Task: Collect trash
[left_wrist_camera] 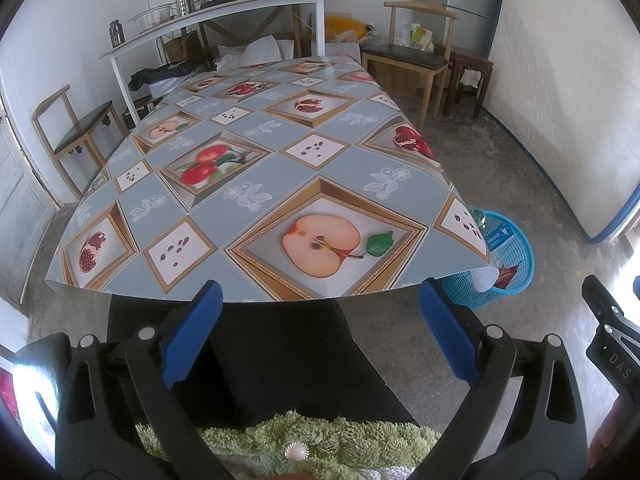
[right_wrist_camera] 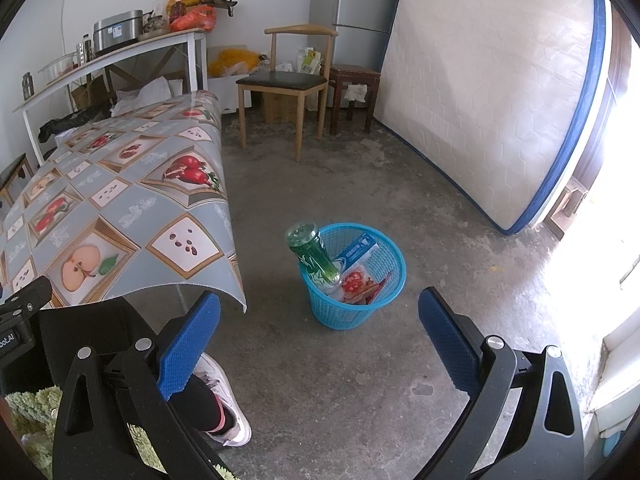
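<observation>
A blue mesh trash basket stands on the concrete floor by the table's near right corner; it also shows in the left wrist view. In it are a green bottle standing upright, a blue-and-white carton and red wrappers. My right gripper is open and empty, held above the floor in front of the basket. My left gripper is open and empty, held before the table's near edge. The table bears a fruit-print cloth, and I see no loose trash on it.
A wooden chair and a dark stool stand at the back. A mattress leans on the right wall. A white shelf with pots and bags is behind the table. Another chair stands at the left. The person's legs and shoe are below.
</observation>
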Demonstrator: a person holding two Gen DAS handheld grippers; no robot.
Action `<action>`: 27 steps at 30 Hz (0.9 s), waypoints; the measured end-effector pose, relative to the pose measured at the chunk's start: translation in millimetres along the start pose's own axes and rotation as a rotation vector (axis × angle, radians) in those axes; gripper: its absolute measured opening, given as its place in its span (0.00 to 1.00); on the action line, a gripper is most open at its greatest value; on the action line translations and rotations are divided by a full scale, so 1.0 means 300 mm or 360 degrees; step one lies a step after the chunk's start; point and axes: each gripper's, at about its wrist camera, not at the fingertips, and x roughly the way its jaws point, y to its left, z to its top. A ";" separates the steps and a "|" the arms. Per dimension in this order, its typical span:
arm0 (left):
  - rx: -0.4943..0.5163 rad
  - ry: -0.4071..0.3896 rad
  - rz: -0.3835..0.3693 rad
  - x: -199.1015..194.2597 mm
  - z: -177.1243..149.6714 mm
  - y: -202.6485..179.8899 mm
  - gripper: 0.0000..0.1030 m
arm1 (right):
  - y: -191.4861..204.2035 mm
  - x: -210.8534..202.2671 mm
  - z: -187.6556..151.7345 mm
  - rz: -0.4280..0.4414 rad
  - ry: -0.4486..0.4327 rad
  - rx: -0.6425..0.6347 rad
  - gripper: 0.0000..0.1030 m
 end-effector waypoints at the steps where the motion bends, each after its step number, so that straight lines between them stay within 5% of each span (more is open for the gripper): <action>1: -0.0001 -0.0001 0.0000 0.000 0.000 0.000 0.92 | -0.002 0.000 0.000 0.0000 -0.0001 -0.0002 0.94; 27: 0.0002 0.0002 0.0001 0.002 -0.002 0.000 0.92 | 0.007 -0.001 0.004 0.0001 -0.0003 -0.0002 0.94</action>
